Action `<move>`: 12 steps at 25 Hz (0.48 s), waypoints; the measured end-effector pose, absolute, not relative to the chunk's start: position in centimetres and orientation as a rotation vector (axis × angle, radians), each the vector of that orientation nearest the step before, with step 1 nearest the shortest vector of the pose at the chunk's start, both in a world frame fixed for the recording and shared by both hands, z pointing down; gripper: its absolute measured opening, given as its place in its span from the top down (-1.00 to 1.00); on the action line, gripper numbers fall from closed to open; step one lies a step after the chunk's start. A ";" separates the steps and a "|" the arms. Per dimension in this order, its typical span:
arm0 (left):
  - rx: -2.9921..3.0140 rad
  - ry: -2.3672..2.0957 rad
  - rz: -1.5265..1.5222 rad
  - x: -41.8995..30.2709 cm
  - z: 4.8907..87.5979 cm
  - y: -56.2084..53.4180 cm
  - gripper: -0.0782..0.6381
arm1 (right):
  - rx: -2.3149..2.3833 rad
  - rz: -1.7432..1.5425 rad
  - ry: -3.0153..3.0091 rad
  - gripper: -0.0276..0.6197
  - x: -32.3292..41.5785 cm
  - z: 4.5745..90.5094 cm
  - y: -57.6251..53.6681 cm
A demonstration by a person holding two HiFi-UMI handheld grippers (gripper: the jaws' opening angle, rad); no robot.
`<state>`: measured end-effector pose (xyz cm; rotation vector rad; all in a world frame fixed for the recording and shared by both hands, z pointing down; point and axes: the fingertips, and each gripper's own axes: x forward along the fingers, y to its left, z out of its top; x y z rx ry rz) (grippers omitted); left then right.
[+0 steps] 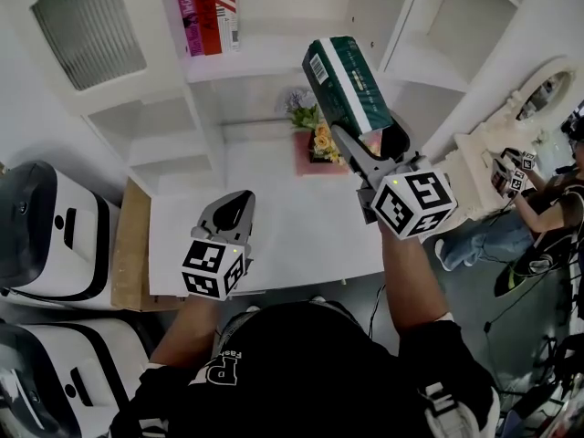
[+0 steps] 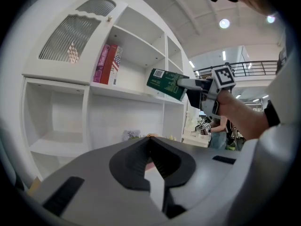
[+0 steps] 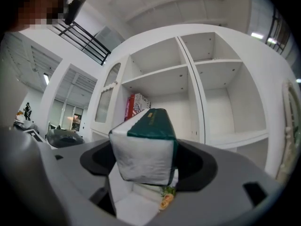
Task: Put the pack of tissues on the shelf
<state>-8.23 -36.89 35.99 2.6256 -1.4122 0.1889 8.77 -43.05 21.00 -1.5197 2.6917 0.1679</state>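
Tissue pack clamped between right tool jaws, aloft.

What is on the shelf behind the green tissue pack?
Red and pink books stand upright at the left end of the shelf. The rest looks bare, but the tissue pack covers its right part, so I can't tell there.

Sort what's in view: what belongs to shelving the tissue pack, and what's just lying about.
Belongs to the job:
pack of tissues, clamped in the right gripper
white shelf unit, where the pack goes

Just lying about:
books standing in the shelf unit
flowers below the pack
left gripper, shut and empty, held low
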 end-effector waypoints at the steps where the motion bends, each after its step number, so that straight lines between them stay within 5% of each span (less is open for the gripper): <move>1: 2.622 -1.415 0.194 -8.3 36.2 -36.9 0.74 | -1.524 0.176 2.690 -0.23 8.8 20.5 -43.5; 12: 2.581 -1.461 0.193 -9.7 36.8 -37.7 0.74 | -1.558 0.206 2.733 -0.23 7.4 17.2 -49.8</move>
